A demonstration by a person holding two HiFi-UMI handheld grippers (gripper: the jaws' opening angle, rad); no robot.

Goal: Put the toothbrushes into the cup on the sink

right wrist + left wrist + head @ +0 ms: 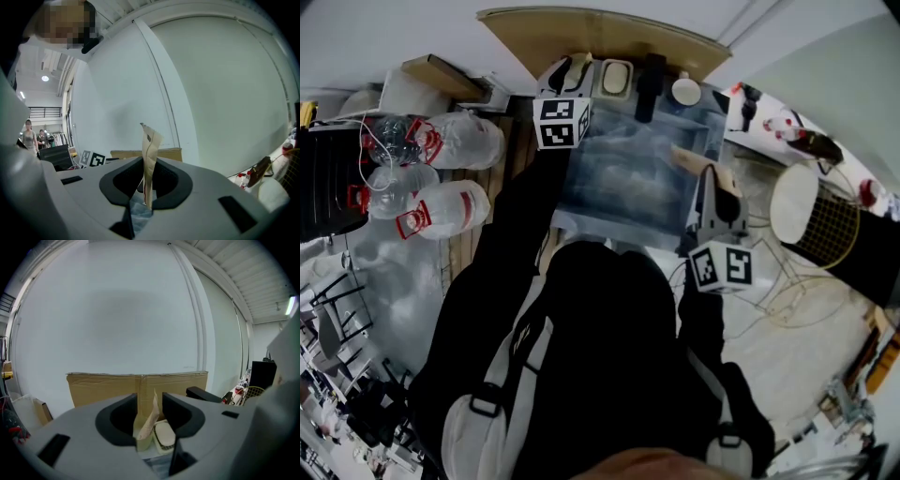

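In the left gripper view a paper-wrapped toothbrush (151,417) stands tilted in a beige cup (143,441) on the sink's back ledge. My left gripper (150,401) is open around the toothbrush, with a gap on each side of the wrapper. In the head view the left gripper (570,70) is over the sink's (581,192) far left corner. My right gripper (149,164) is shut on a second paper-wrapped toothbrush (150,154), which sticks up between the pads. In the head view the right gripper (707,176) hovers over the sink's right edge with that second toothbrush (687,157) pointing away.
A cream soap dish (614,79), a black faucet (652,84) and a white cup (685,91) line the back ledge. Behind them stands cardboard (591,37). Water jugs (455,141) lie on the floor to the left, and a wire basket (825,225) stands at the right.
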